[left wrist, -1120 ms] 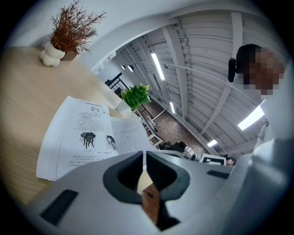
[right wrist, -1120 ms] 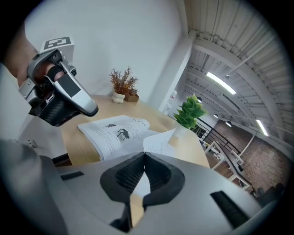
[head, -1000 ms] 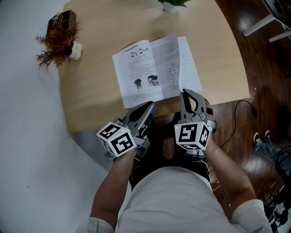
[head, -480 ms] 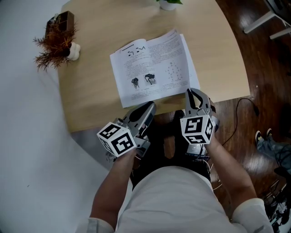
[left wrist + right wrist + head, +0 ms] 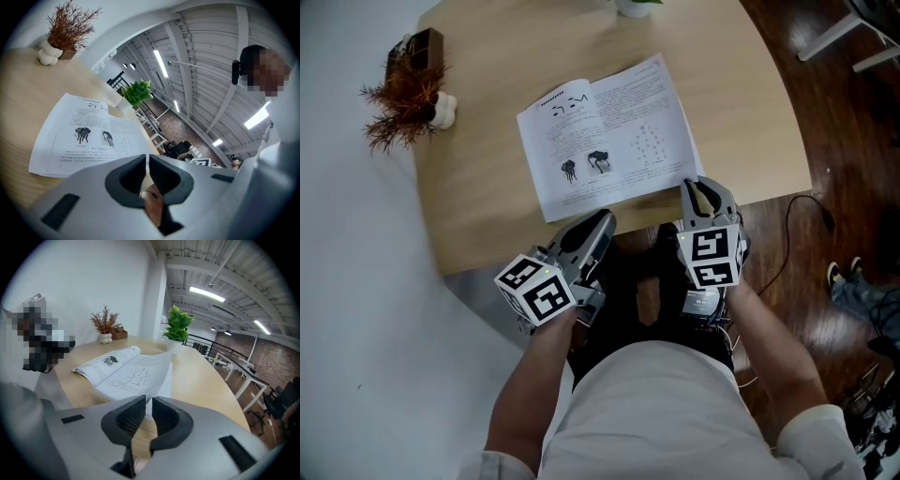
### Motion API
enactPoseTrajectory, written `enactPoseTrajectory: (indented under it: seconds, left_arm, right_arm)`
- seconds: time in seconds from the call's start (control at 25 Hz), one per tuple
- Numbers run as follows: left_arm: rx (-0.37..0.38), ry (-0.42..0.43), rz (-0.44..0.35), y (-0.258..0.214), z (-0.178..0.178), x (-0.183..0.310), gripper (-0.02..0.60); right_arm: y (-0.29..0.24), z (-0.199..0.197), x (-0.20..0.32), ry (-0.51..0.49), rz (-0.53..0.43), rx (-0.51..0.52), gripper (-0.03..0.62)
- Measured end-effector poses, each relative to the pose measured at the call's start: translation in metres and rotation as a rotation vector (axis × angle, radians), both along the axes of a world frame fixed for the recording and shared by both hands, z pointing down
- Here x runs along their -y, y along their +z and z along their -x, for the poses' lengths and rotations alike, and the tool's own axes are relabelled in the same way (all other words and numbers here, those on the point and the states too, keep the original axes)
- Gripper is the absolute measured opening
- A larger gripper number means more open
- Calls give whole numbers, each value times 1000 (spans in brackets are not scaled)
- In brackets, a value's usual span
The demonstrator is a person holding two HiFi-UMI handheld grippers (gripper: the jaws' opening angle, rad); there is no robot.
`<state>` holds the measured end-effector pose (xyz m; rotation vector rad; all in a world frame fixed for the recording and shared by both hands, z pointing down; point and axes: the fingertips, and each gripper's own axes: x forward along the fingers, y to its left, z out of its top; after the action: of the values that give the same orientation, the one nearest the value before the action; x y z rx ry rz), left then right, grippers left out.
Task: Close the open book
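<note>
Book (image 5: 605,141) open flat, illustrated pages up

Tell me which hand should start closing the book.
Right, probably: the right tongs sit slightly apart at the book's near right corner, facing its raised page; the left tongs are shut.

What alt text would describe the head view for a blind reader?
An open book lies on a wooden table. A person holds the left gripper and right gripper at its near edge; a dried plant stands at the far left.
</note>
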<state>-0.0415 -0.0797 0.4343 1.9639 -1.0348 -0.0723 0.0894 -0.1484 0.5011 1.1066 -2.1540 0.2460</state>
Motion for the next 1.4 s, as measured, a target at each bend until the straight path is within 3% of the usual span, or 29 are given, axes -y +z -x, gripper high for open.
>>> enactPoseTrajectory:
  seconds: [0.76, 1.4]
  left_arm:
    - [5, 30, 1, -2, -14, 2, -2]
    - [36, 16, -39, -23, -2, 6, -2]
  right_arm:
    - [5, -39, 8, 82, 15, -25, 43]
    - [-20, -45, 13, 107, 20, 43, 41]
